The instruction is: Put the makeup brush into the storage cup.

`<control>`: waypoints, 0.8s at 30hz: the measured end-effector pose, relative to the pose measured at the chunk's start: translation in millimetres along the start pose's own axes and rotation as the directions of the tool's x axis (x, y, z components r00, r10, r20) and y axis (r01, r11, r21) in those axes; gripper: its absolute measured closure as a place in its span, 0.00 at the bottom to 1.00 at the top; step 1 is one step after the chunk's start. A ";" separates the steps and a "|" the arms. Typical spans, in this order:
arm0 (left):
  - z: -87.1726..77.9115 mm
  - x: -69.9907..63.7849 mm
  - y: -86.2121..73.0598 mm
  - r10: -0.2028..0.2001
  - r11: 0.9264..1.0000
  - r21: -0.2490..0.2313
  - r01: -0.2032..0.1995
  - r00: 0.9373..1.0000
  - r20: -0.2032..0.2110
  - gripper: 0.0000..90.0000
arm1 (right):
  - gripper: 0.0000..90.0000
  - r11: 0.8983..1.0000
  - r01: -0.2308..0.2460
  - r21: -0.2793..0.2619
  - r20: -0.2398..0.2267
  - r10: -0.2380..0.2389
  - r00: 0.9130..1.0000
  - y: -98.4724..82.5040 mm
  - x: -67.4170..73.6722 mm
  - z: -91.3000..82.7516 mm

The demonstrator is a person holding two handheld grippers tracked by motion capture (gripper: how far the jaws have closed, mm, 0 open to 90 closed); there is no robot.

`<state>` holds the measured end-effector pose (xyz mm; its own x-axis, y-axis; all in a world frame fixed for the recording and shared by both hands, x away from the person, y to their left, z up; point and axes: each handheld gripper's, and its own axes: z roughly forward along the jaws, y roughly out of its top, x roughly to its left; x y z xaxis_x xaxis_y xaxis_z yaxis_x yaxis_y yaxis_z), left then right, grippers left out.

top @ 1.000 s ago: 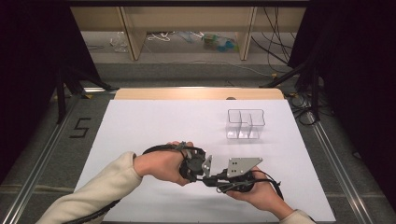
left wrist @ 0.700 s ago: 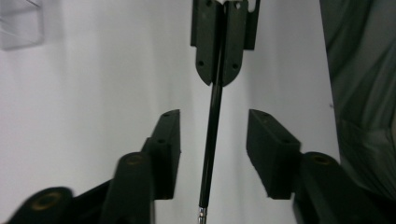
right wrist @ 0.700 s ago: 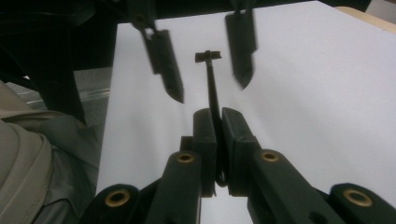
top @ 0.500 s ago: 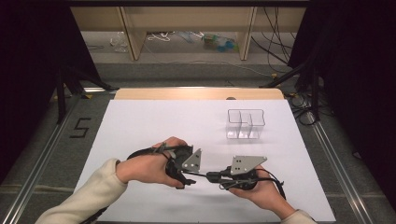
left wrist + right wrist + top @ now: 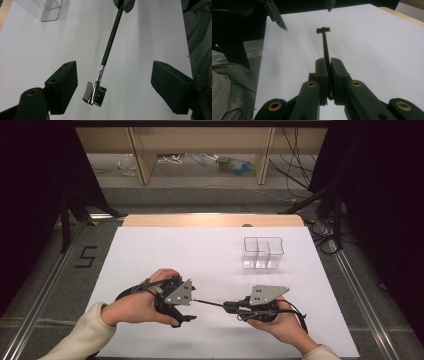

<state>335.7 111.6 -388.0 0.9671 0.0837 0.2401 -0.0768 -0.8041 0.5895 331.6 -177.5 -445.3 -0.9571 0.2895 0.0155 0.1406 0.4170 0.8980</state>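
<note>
Right gripper (image 5: 329,65) pinching the black handle of a small brow brush (image 5: 108,50) above the white table (image 5: 200,250), left gripper (image 5: 113,86) jaws spread wide, just opened, brush head between them untouched, clear organizer (image 5: 263,252) well apart

This looks like a recording lab: a bench (image 5: 150,250) covered in white, black curtains (image 5: 380,195) on both sides, loose cables (image 5: 295,165) on the floor behind

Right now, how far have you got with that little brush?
Done: the left gripper has just been opening its jaws and they stand clear of the brush. In hand: the right gripper clamps the handle. Probably left: putting it in the clear organizer, which looks empty.
</note>
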 end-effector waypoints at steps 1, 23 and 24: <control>-0.1 -1.4 -2.6 -0.022 1.000 -0.014 0.022 1.000 -0.006 0.23 | 0.95 1.000 -0.003 -0.014 0.011 0.003 1.000 -0.6 0.5 0.4; 3.5 -7.0 -42.2 -0.175 0.979 -0.115 0.167 0.983 -0.060 0.21 | 0.95 0.998 -0.016 -0.066 0.097 0.022 0.995 -1.7 -2.9 -23.4; 4.6 -6.8 -42.6 -0.174 0.979 -0.114 0.167 0.983 -0.058 0.21 | 0.95 0.997 -0.021 -0.075 0.103 0.029 0.994 -1.5 -2.9 -24.8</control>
<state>333.5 142.6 -418.2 0.9500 0.2565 0.1782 0.0585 -0.7066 0.7052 327.9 -200.4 -435.8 -0.9214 0.3886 -0.0040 0.1415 0.3453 0.9278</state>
